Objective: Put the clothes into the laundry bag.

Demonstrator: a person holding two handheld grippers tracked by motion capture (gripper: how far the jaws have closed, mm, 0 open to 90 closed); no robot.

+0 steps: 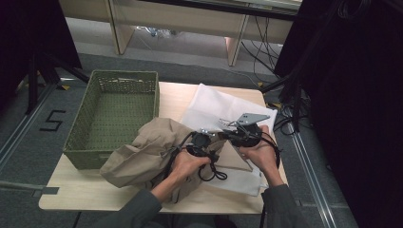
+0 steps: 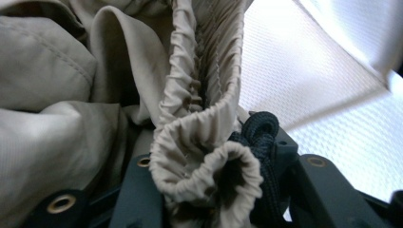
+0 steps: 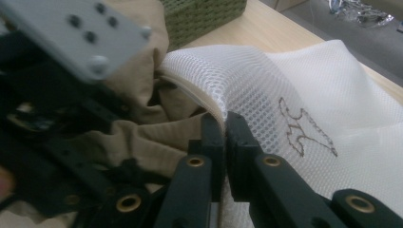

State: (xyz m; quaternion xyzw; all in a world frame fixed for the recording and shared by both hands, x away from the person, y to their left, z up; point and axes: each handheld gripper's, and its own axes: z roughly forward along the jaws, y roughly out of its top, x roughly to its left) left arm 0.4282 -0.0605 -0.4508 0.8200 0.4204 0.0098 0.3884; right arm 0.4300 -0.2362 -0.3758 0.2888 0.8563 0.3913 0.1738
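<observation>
A crumpled beige garment (image 1: 142, 152) lies at the table's front, partly against a white mesh bag (image 1: 214, 107). My left gripper (image 1: 202, 142) is shut on the garment's gathered elastic hem (image 2: 204, 142). A black drawstring (image 2: 259, 133) is bunched against one jaw, and the mesh bag (image 2: 304, 71) lies just beyond. My right gripper (image 1: 225, 134) is to the right of it. Its jaws (image 3: 224, 121) are shut on the mesh bag's raised edge (image 3: 266, 80), holding the mouth up over the beige cloth (image 3: 142, 137). The left gripper's black body (image 3: 57, 109) sits close by.
A green woven basket (image 1: 124, 73) stands at the table's back left, with nothing in it. The wooden table (image 1: 176, 95) shows bare behind the garment. Black stands and cables crowd the floor to the right, and desk legs rise beyond the table.
</observation>
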